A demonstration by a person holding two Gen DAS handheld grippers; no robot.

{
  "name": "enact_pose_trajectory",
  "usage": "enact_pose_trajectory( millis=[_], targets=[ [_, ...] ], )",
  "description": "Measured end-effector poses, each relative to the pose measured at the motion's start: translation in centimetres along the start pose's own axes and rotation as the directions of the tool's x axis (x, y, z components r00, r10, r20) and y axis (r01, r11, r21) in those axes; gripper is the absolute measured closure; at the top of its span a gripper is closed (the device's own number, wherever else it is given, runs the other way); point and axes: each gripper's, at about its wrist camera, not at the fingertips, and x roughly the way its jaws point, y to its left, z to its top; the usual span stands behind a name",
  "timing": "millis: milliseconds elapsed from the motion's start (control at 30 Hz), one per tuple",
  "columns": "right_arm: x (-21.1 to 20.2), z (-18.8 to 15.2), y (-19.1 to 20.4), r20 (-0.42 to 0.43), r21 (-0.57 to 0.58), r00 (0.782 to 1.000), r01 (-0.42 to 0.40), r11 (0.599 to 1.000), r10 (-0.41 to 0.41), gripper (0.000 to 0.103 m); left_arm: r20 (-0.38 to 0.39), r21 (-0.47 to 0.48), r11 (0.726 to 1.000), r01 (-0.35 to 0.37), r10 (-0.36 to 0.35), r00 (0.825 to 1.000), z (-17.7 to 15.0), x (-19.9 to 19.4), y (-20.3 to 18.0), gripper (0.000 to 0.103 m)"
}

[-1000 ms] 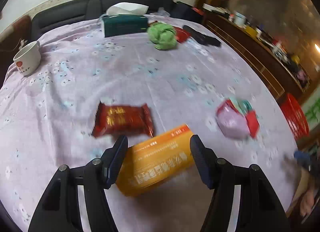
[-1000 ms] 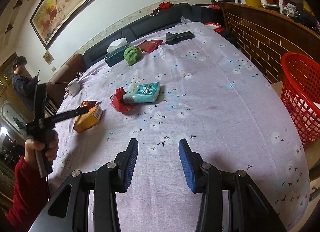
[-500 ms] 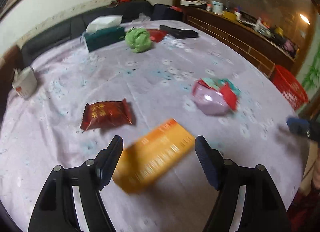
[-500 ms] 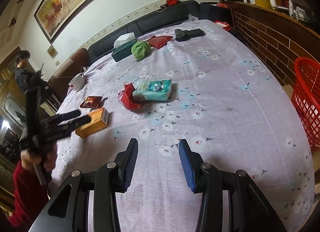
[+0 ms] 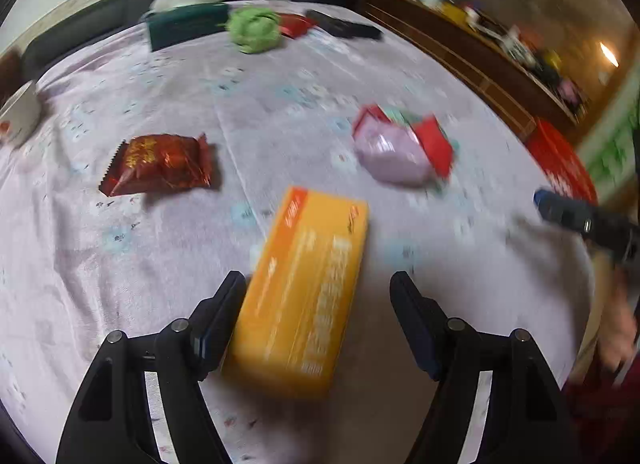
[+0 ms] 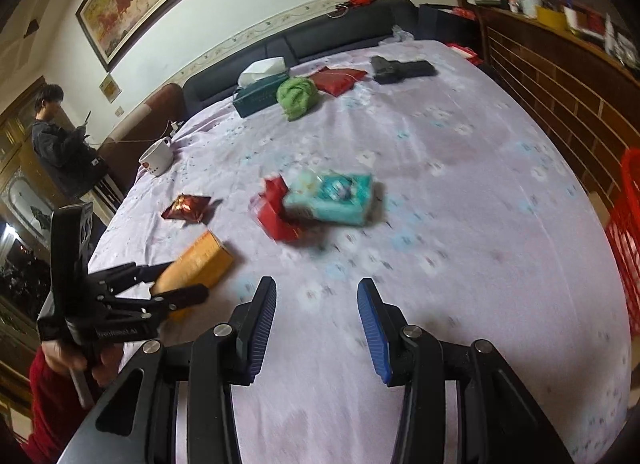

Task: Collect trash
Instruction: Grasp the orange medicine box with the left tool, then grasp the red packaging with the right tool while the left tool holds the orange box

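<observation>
- Our left gripper (image 5: pixel 318 296) is spread wide around the orange cardboard box (image 5: pixel 304 284) lying on the bed (image 6: pixel 460 192), not clamping it.
- Right gripper (image 6: pixel 316 304) is released and empty.
- Risk: the box sits skewed against one finger; closing could twist it out.

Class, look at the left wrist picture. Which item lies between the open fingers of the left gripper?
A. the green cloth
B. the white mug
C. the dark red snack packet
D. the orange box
D: the orange box lies on the tablecloth between the spread fingers of the left gripper, while the dark red snack packet, green cloth and white mug lie farther off.
</observation>
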Motion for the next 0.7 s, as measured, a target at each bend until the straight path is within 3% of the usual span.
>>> enact_pose_trajectory(
  millis=[67,100,300,600,633,700],
  targets=[
    [0.9,1.0,0.9,0.005,-0.017,1.0,-0.006,1.0,0.006,0.058,0.011,-0.038,0.998,-0.055,0.056,0.998,0.5,0.4,-0.1,0.031],
    [1.4,1.5,1.3,0.007,-0.021,1.0,-0.006,1.0,0.006,0.058,0.011,-0.053,0.995,-0.089,0.09,0.996,0.6,0.6,0.0,0.04],
    [4.5,3.0,3.1,0.005,-0.061,1.0,0.005,0.998,-0.004,0.058,0.08,-0.115,0.983,-0.145,0.154,0.985,-0.5,0.2,0.1,0.057],
    [9.3,3.8,5.7,-0.015,-0.145,0.999,0.036,0.989,-0.038,0.06,0.141,-0.31,0.947,-0.089,0.138,0.98,-1.0,-1.0,3.8,0.057],
    [9.7,3.7,5.9,-0.01,-0.156,0.999,0.047,0.987,-0.049,0.062,0.147,-0.322,0.944,-0.075,0.128,0.981,-1.1,-1.1,4.0,0.057],
    [10.4,3.4,6.4,0.011,-0.181,0.997,0.077,0.98,-0.076,0.076,0.153,-0.332,0.94,-0.074,0.131,0.98,-1.0,-1.1,4.2,0.057]
  ],
)
